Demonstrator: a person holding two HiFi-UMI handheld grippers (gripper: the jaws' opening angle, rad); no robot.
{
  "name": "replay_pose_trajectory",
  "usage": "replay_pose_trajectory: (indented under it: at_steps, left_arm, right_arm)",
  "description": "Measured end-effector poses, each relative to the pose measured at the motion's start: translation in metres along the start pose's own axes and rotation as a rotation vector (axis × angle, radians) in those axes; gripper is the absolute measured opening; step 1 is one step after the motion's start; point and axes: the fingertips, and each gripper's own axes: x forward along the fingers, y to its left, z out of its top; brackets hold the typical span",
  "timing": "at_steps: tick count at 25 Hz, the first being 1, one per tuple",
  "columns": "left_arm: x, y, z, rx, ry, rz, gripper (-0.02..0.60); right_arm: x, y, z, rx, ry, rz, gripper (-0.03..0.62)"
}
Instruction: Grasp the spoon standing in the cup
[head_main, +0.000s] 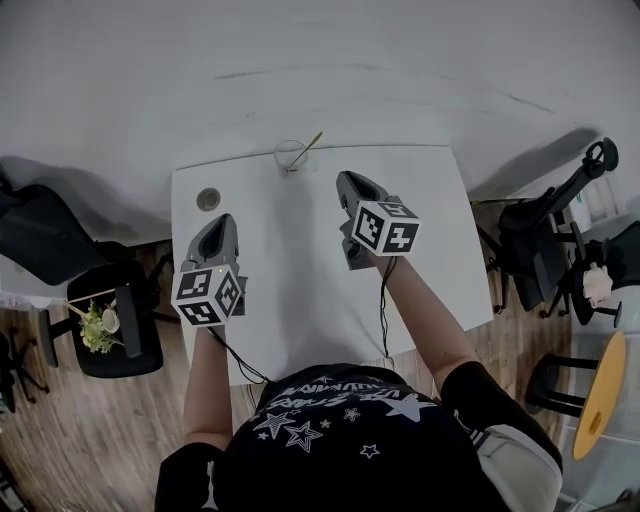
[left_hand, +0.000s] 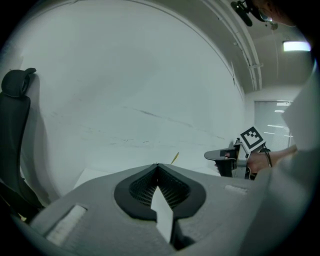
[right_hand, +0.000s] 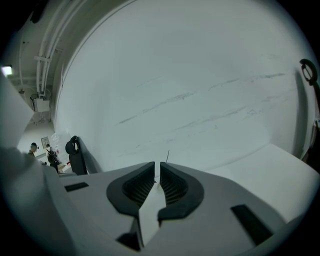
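A pale wall (head_main: 300, 70) fills the far side of the room, and pushed against it is a white worktop (head_main: 300, 300), bare over most of its surface. A person in a dark star-printed shirt (head_main: 340, 430) stands at the near edge with both arms stretched out over it. Black office chairs sit on either side, 1 at the left (head_main: 50, 245) and 1 at the right (head_main: 545, 240). The left claw (head_main: 222, 220) hangs over the left part of the worktop with its 2 jaws closed tip to tip and nothing between them. The right claw (head_main: 350, 178) is further forward, nearer the back edge, its 2 jaws parted by only a narrow slit and empty. A clear cup (head_main: 291, 154) stands at the far edge of the worktop, close to the wall and roughly between the 2 claws, nearer the right one but apart from both. The spoon (head_main: 313, 140) stands in it, its thin yellowish handle leaning out to the right. A small round grey port (head_main: 208, 199) is set in the worktop just ahead of the left claw.
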Motion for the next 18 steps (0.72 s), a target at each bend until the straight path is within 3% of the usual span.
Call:
replay_pose_trajectory:
  at_steps: [12,18]
  left_arm:
    - [0.04,0.01,-0.015,0.002,0.027,-0.02,0.008]
    - [0.052,0.016,-0.025,-0.002,0.05,-0.025,0.008]
  right_arm:
    - [0.067,-0.018,-0.013,0.113,0.033,-0.028,0.14]
    - [0.095,-0.027,-0.016,0.121,0.053,-0.043,0.138]
